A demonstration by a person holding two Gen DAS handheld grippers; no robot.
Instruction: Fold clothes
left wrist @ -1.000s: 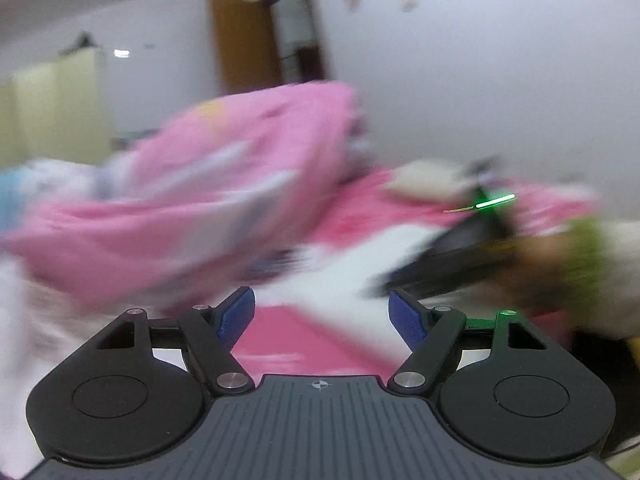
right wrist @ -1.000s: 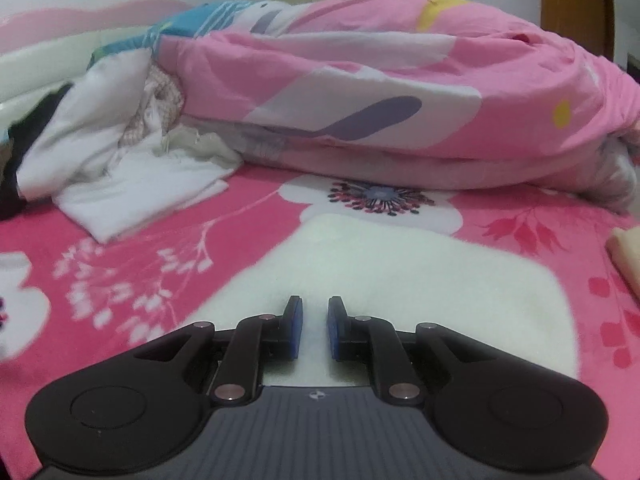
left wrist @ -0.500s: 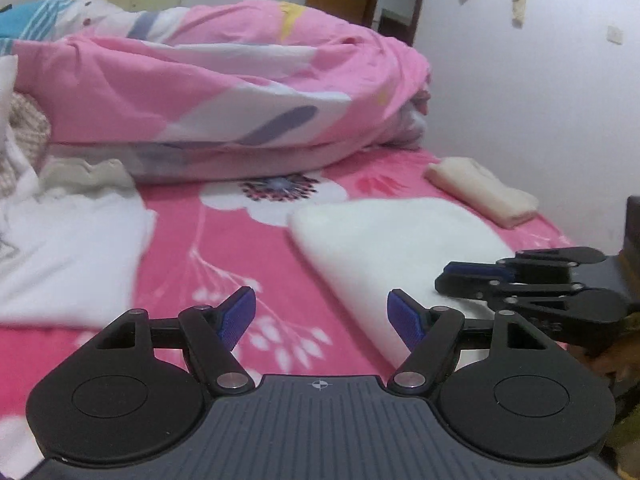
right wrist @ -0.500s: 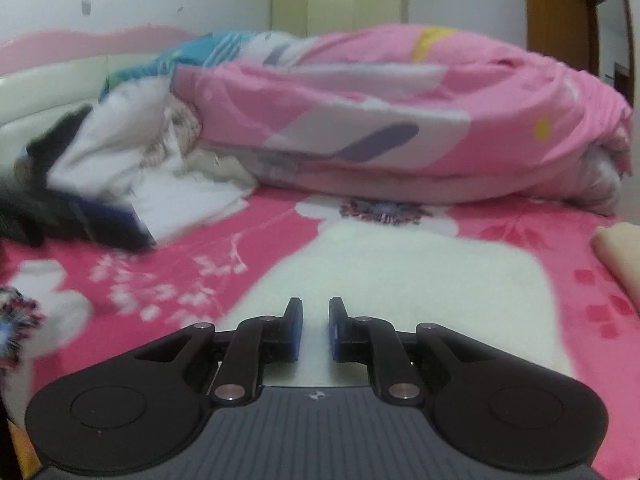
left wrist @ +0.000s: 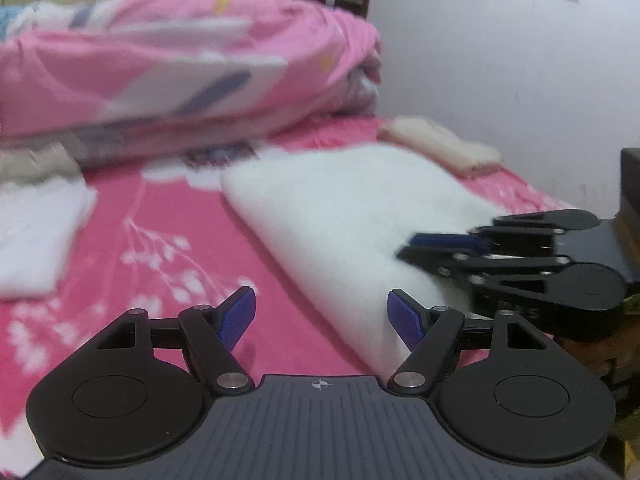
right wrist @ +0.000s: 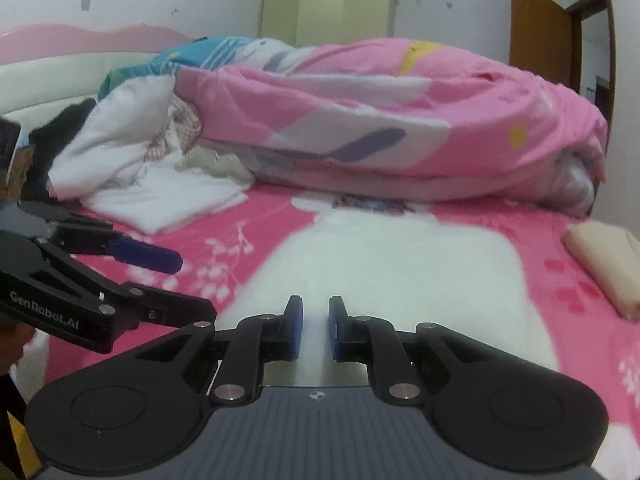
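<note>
Left wrist view: the left gripper (left wrist: 320, 312) sits low over a pink bedsheet (left wrist: 168, 216) w/ white flower print, its blue-padded jaws spread wide apart, nothing between them. Just ahead & to the right lies a fluffy white garment (left wrist: 352, 216), spread flat on the bed; its near edge runs toward the right-hand finger. The right gripper (left wrist: 416, 246) comes in from the right edge, lying over the near right part of that white garment. Seen side-on and blurred here, so can't tell from this view if it grips the cloth. Behind, a big pink quilt (left wrist: 180, 68) is heaped across the bed. A folded cream cloth (left wrist: 440, 146) lies near the wall at right. More white laundry (left wrist: 36, 224) sits at left.

Right wrist view: the right gripper (right wrist: 315, 328) points along the white garment (right wrist: 400, 272), jaws nearly closed w/ a narrow gap; white fabric shows in that gap, but whether it's pinched I can't tell. The left gripper (right wrist: 176, 284) enters from the left, jaws apart, over the pink sheet (right wrist: 256, 224) just beside the garment's left edge. The pink quilt (right wrist: 380, 120) fills the background, white laundry pile (right wrist: 160, 196) to its left, cream cloth (right wrist: 604, 264) at far right. A pale yellow wardrobe (right wrist: 326, 10) & brown door (right wrist: 538, 24) stand behind.
</note>
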